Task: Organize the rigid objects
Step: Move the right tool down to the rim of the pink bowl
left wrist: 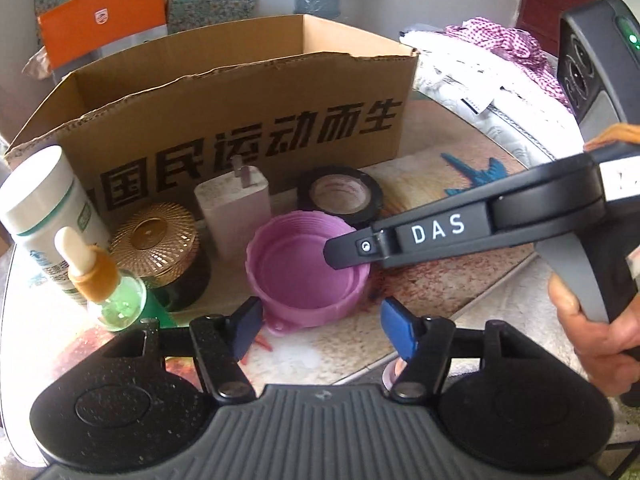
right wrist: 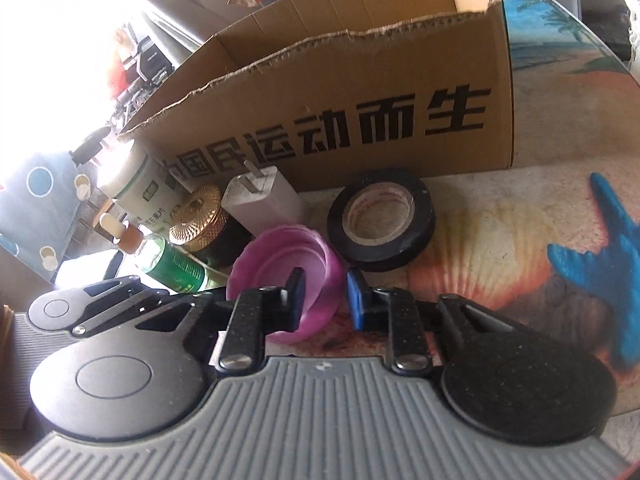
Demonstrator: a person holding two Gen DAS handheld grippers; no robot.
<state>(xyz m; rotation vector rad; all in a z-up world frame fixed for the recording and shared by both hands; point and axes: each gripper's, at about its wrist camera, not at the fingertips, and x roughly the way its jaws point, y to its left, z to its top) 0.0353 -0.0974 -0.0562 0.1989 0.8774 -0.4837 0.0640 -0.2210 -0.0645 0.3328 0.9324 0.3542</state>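
Two grippers are at the pink lid [left wrist: 306,270], which lies open side up on the worktop [left wrist: 460,280] in front of the cardboard box [left wrist: 248,120]. The right gripper [right wrist: 323,298] is straddling the lid's near wall: one finger inside the rim, the other outside, spread, nothing pinched yet. The left gripper [left wrist: 318,320] is held just short of the lid, fingers spread wide and empty.

The wall is thin and ribbed, so a squeeze low on it, square to the rim, is advised, then a straight lift clear of the box's torn front edge.

Close neighbours are to be avoided: tape roll [right wrist: 380,226] just behind, white charger [right wrist: 262,198], gold-capped jar [right wrist: 200,216], dropper bottle [left wrist: 110,284], white bottle [left wrist: 44,208]. Tipping the dropper bottle is the likely risk.
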